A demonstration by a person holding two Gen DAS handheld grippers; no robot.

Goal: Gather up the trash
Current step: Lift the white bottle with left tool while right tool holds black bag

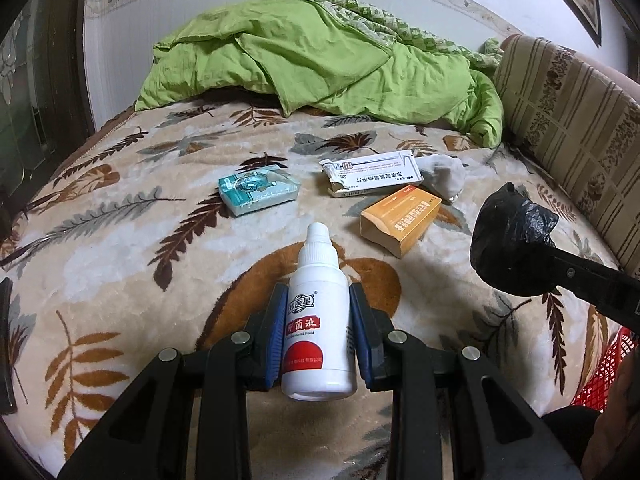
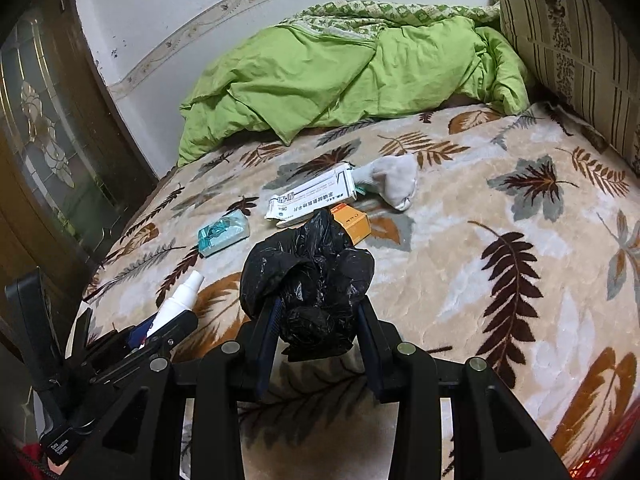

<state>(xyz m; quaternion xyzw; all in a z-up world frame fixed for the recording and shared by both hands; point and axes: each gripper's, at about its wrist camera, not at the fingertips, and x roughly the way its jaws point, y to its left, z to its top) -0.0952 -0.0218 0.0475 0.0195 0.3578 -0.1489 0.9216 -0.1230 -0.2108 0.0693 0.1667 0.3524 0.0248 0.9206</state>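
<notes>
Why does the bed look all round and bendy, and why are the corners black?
Left wrist view: the fisheye lens bulges the leaf blanket and blackens the corners; the white bottle stays sharp. Right wrist view: same bend, curving the door; the black bag is dark, with small shiny glints.

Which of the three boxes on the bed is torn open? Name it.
The white box, lying beside the grey sock. Its left end is ripped and crumpled; the teal box and the orange box look closed.
</notes>
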